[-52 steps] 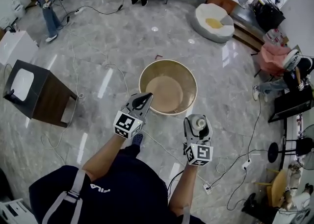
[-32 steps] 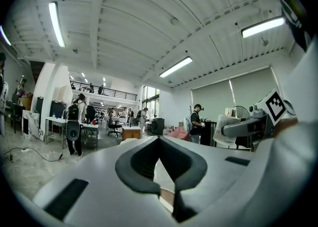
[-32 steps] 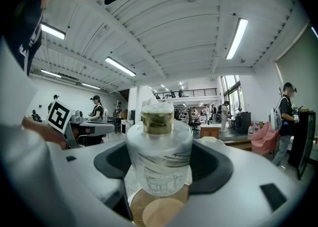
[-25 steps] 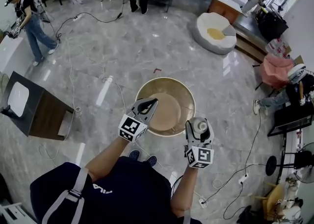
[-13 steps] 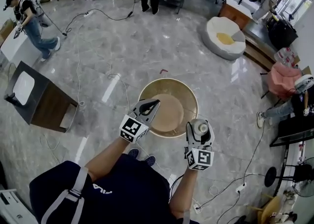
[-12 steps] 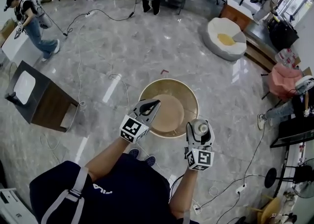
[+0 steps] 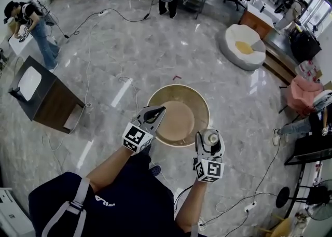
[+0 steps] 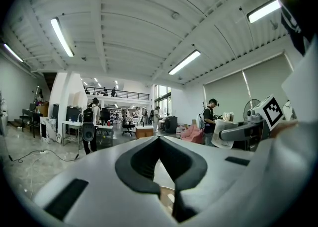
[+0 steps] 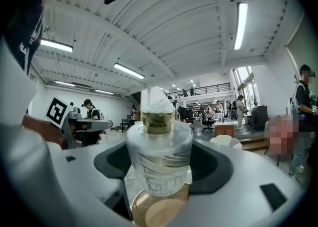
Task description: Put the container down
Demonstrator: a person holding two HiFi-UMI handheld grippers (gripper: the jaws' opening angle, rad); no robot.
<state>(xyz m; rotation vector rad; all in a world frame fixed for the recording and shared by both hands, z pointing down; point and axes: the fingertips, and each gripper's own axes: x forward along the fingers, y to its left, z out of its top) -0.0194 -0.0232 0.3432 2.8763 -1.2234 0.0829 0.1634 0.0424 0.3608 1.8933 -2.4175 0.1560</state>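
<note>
While I stand over the grey marble floor (image 7: 155, 39), my right claw (image 7: 209, 139) is clamped on the container (image 9: 159, 157), a small frosted bottle with a gold neck and a clear cap. It stands upright between the two jaws, which press on its body from either side. It is up in the air, touching nothing but the claw.

Ahead of that claw's tips and below them, a round tan basin (image 7: 179, 92) lies on the floor. In the right gripper view its brown inside shows under the bottle's base, well apart from it.

My left claw (image 7: 155, 112) is just to the left of the right one. Its jaws are drawn together at the tips with nothing between them. Those tips hang above the basin's near left rim, and a slice of the basin shows through the small gap behind them.

Far to the left of the left claw stands a dark cabinet (image 7: 49, 103) with a white object on top. A cable (image 7: 124, 83) trails over the floor between the cabinet and the basin. Far ahead of the right claw, off to its right, sits a white beanbag seat (image 7: 241, 48).
</note>
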